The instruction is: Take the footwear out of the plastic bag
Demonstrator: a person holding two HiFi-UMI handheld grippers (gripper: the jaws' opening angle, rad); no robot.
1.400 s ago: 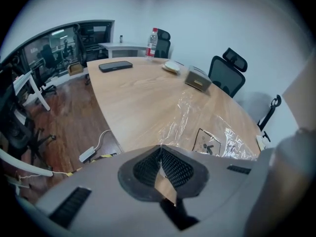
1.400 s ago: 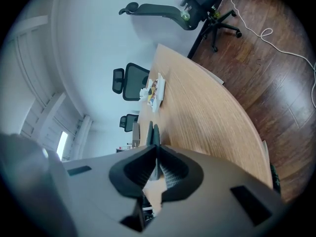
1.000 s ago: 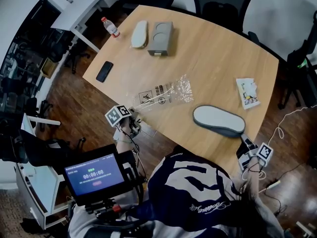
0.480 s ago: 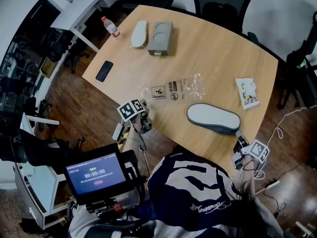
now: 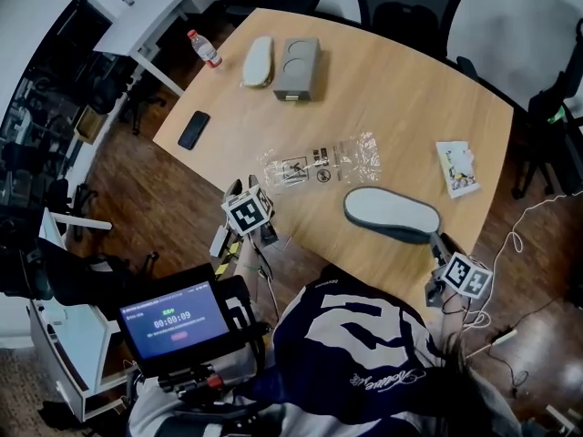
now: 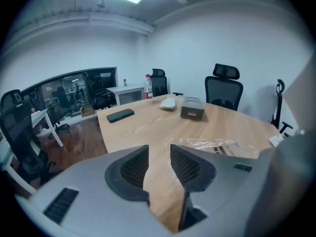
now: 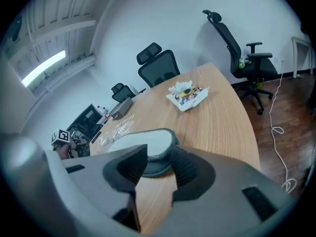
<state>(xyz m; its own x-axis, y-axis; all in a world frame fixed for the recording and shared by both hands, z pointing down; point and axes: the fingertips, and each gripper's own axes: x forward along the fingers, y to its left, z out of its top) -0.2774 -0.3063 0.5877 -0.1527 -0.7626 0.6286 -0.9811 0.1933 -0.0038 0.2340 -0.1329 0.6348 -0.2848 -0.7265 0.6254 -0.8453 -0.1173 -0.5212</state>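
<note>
- The footwear (image 5: 392, 215), a grey slipper with a pale insole, is seen lying bare on the worktop (image 5: 392, 98) near its front edge. It is just beside the plastic bag (image 5: 319, 164) and wholly outside it.
- The bag lies flat and crumpled, and nothing can be made out inside it.
- The removal step is therefore judged done, and the moment is read as the letting-go at the end of the task.
- For the next move, little is judged to be needed beyond the tongs being drawn clear of slipper and bag.
- The right tongs (image 5: 439, 242) are held low at the worktop's edge, aimed at the slipper's near end. Their jaws are opening, with the slipper just ahead of them and not clasped.
- The left tongs (image 5: 240, 189) are held at the front-left edge, pointed toward the bag. Their jaws are opening, with only bare worktop between them.
</note>
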